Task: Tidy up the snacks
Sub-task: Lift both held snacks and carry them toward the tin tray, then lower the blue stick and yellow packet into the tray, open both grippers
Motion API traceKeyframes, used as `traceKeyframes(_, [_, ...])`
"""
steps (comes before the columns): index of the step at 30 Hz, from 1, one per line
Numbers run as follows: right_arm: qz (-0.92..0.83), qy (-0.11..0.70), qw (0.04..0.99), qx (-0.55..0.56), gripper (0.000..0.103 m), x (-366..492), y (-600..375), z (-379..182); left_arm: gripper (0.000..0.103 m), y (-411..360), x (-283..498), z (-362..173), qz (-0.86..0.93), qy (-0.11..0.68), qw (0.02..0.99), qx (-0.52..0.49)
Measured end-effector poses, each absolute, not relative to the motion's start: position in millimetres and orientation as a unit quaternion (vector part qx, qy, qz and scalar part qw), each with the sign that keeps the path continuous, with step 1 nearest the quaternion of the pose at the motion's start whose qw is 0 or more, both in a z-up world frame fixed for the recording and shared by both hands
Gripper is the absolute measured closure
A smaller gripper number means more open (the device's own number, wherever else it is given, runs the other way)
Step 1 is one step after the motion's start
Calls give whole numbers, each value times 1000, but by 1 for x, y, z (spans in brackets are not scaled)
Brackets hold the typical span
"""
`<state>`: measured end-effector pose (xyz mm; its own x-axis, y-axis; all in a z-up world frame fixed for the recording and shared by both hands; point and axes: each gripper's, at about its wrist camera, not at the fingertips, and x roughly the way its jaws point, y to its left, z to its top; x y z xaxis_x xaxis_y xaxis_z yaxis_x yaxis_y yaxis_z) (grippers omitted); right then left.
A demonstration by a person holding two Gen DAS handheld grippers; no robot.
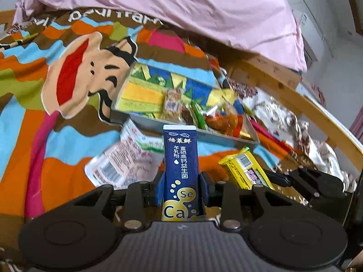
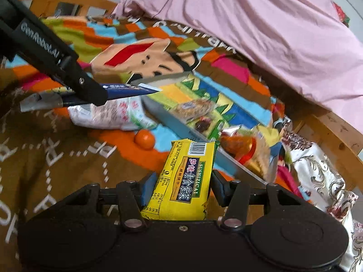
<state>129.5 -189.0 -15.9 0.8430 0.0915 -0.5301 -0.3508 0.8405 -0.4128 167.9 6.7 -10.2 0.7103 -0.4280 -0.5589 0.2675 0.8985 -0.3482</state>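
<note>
Firmly pinched between the blue pads (image 1: 160,190) of the left gripper (image 1: 181,189), a slim dark-blue sachet (image 1: 180,170) stands straight out along the fingers, its glossy film printed with "Se" and "Ca" bubbles and capped by a flat white seal. The right gripper (image 2: 181,188) likewise grips a yellow snack packet (image 2: 185,176), a soft, crinkly pillow pack with a barcode at its far end, tilted slightly between the pads.

Just ahead of both sets of fingers lies a shallow grey tray (image 1: 172,125) with low straight walls; its near-right end already holds a loose heap of small wrapped snacks (image 1: 217,117), while the far-left part shows bare printed lining. By the look of it, the step in hand is carrying both packets to the tray. To do it well, each should clear the near wall before release and go down flat on the bare part, not on the slippery heap.

Left of the sachet, a white pouch (image 1: 122,161) lies on the bright cartoon blanket (image 1: 68,122); beyond the yellow packet's tip sits a small orange fruit (image 2: 144,138). Further out, a rumpled pink sheet (image 2: 261,29) covers the bed and a wooden rail (image 1: 301,104) curves past.
</note>
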Motion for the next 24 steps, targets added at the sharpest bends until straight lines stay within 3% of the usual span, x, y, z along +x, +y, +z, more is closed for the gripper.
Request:
traceKeyframes(13, [99, 173, 940, -277, 49, 207, -190, 20, 68, 1, 247, 25, -157, 254, 939, -173])
traceKeyframes(24, [81, 206, 948, -228, 49, 311, -195, 9, 68, -18, 351, 21, -134, 255, 948, -138])
